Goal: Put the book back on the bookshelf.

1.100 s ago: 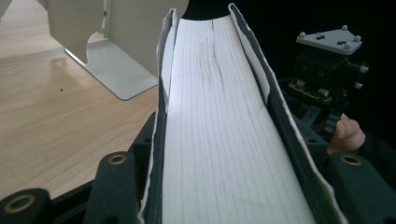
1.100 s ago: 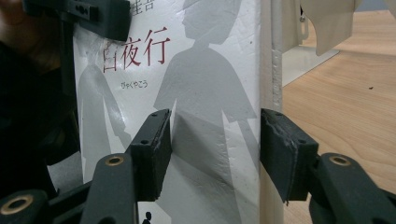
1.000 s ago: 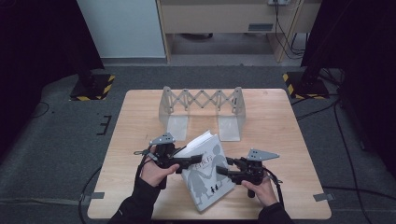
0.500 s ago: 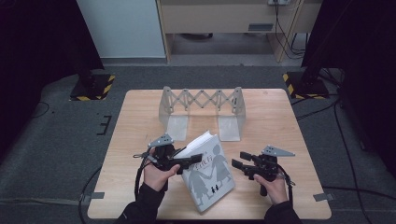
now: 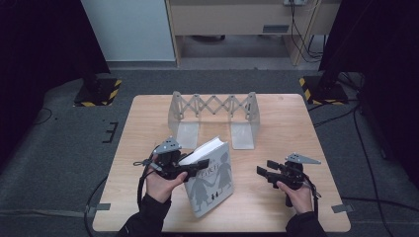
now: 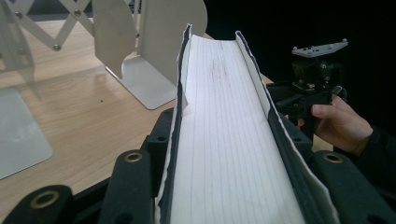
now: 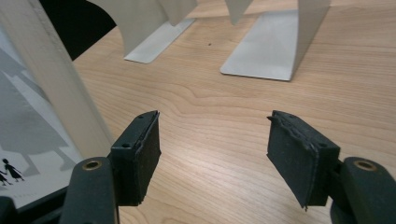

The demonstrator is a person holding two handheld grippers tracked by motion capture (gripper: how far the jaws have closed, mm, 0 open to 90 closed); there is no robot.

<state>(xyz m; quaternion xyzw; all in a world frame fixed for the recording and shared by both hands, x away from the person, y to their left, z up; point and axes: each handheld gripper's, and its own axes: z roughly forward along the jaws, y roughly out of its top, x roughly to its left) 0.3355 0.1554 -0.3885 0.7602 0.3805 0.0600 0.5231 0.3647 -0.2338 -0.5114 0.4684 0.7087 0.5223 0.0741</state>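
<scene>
A grey-covered book (image 5: 210, 180) with black silhouette figures stands tilted on the table, its left side raised and its page edge (image 6: 229, 140) facing up. My left gripper (image 5: 195, 167) is shut on that raised edge; its jaws have just been closing, with both covers pressed between them. My right gripper (image 5: 262, 172) hovers to the right of the book, apart from it. Its jaws have just been opening and stand open, with nothing but bare wood between the pads (image 7: 144, 154). The book's cover (image 7: 42, 116) rises at the left of the right gripper view.
A metal accordion book rack (image 5: 213, 106) with two flat foot plates stands behind the book at mid-table. The wooden table (image 5: 296, 118) has bare room to the right and left. The right hand and its gripper (image 6: 310, 88) show beyond the book.
My right gripper has let go of the book and drawn away to the right, jaws wider. The left gripper has lifted the book's edge a little higher.
</scene>
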